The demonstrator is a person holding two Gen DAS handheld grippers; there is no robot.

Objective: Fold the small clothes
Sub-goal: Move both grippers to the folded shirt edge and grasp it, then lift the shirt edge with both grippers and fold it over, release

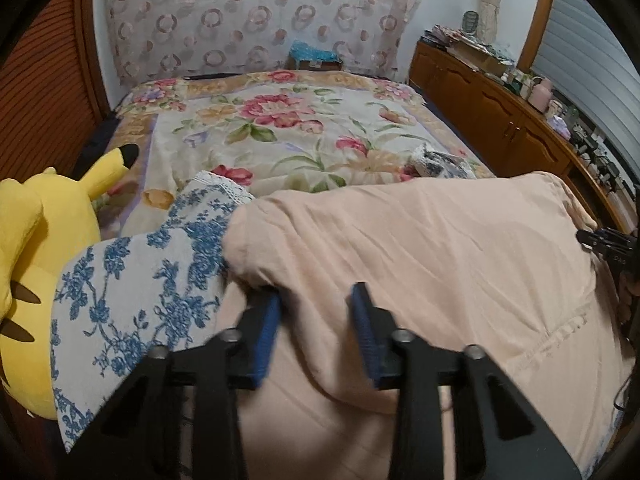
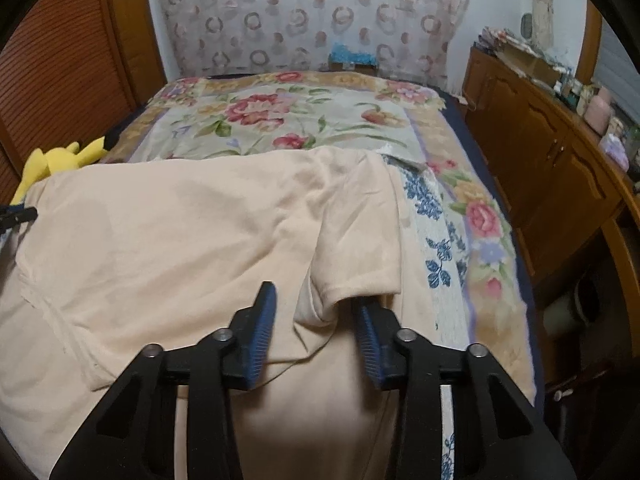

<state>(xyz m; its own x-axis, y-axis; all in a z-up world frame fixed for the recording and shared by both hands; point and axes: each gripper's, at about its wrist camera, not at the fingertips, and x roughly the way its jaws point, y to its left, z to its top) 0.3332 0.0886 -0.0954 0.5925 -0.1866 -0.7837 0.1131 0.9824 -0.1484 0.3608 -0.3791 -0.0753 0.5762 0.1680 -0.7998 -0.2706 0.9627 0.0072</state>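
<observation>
A peach T-shirt (image 1: 420,240) (image 2: 180,220) lies spread over a white cloth with blue flowers (image 1: 140,280) (image 2: 436,232) on the bed. My left gripper (image 1: 318,304) sits at the shirt's left sleeve. Its jaws stand apart with a hump of peach fabric between them, and the left fingertip is tucked under the sleeve's edge. My right gripper (image 2: 314,304) sits at the right sleeve. The sleeve hem lies between its parted jaws and covers the right fingertip. I cannot see either pair of pads pressing on the cloth.
A floral blanket (image 1: 280,120) covers the bed beyond the shirt. A yellow plush toy (image 1: 36,240) (image 2: 60,160) sits at the left edge. A wooden cabinet (image 1: 500,112) (image 2: 540,152) with clutter on top runs along the right. A patterned curtain hangs behind.
</observation>
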